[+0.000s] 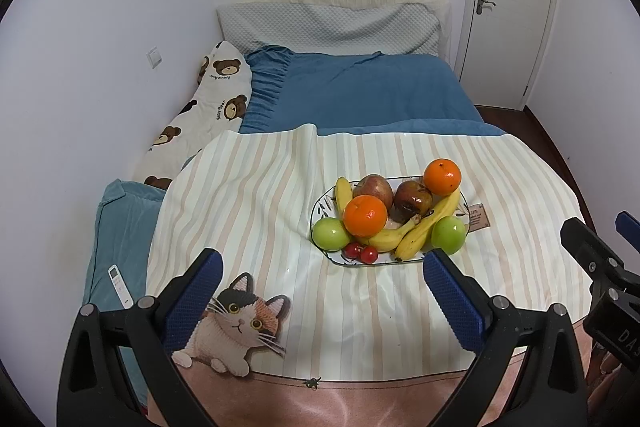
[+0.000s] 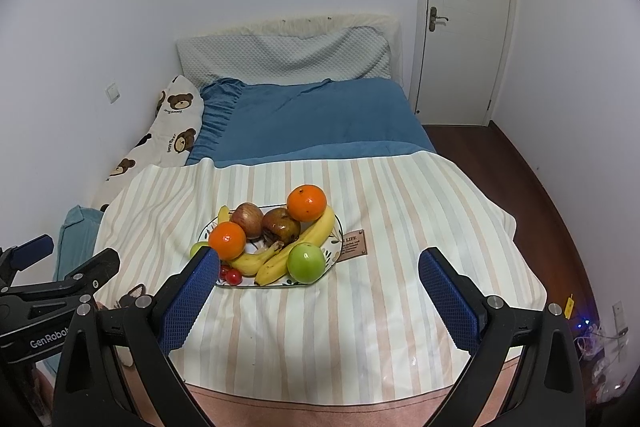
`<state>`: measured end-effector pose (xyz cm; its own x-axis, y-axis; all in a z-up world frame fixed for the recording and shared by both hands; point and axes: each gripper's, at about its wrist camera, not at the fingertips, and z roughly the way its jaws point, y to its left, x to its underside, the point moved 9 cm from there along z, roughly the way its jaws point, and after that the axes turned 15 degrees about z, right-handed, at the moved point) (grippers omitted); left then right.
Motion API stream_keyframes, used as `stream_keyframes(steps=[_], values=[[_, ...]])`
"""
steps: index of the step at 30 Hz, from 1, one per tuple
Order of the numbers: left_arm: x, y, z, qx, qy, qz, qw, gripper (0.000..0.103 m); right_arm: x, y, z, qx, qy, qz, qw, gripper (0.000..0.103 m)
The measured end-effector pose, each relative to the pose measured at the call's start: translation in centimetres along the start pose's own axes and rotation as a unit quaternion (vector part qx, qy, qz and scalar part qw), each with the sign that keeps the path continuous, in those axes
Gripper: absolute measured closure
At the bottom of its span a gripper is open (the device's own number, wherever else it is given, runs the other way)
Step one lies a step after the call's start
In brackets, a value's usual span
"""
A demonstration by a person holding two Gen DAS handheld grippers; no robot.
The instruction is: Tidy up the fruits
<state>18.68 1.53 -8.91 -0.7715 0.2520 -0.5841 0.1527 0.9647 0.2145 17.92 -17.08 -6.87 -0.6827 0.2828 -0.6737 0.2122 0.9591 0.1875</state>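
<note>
A white patterned plate point(image 1: 320, 207) sits on the striped cloth point(image 1: 248, 195) and holds two oranges point(image 1: 365, 215), two green apples point(image 1: 330, 234), two red apples point(image 1: 374, 189), bananas point(image 1: 424, 231) and cherries point(image 1: 362, 253). The plate also shows in the right wrist view point(image 2: 340, 227). My left gripper point(image 1: 322, 269) is open and empty, just in front of the plate. My right gripper point(image 2: 320, 271) is open and empty, its left finger point(image 2: 192, 299) in front of the plate's near left corner. The other gripper shows at each view's edge.
The cloth covers the foot of a bed with a blue blanket point(image 1: 360, 91), a bear-print pillow point(image 1: 200, 115) and a grey headboard cushion point(image 1: 332, 27). A white remote point(image 1: 120, 285) lies on a blue cushion at left. A white door point(image 1: 512, 3) stands at the right.
</note>
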Motion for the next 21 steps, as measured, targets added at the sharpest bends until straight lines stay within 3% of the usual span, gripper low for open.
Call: stream_keyframes(steps=[21], values=[[-0.13, 0.12, -0.31, 0.0, -0.002, 0.001, 1.0, 0.0, -0.12, 0.14, -0.34, 0.001, -0.002, 0.001, 1.0, 0.001]])
